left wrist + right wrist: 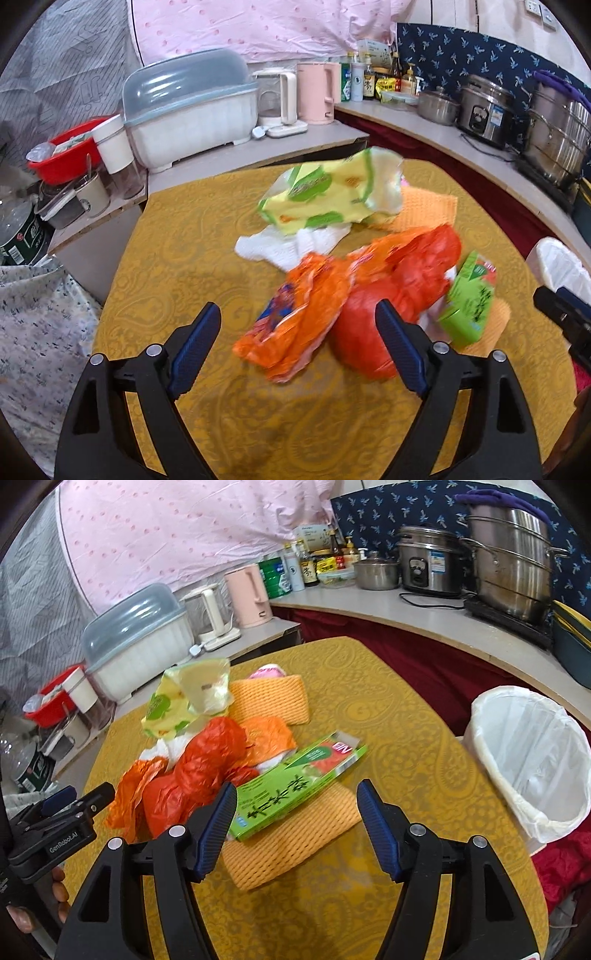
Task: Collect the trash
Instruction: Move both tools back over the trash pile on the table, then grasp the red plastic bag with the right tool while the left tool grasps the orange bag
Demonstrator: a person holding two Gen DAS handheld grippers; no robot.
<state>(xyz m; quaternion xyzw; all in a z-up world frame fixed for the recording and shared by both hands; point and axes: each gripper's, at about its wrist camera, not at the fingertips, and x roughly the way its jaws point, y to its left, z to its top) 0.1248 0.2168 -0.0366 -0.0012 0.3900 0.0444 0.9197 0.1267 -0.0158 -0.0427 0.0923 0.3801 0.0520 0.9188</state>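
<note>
Both tongs, left (297,347) and right (297,825), are held apart and empty above the wrapper pile (192,771), ready for grabbing; just right of it, a lined bin (532,760) is placed for collection.

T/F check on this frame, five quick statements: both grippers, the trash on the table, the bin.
1. Both grippers are open and hold nothing. True: the left gripper and the right gripper both stand apart with no pad pressing on anything.
2. The green box lies partly on an orange foam net. True.
3. The bin already holds trash. False: only its white liner shows inside.
4. The red plastic bag is inside the bin. False: it lies on the yellow tablecloth.
5. The bin has a black liner. False: white.
</note>
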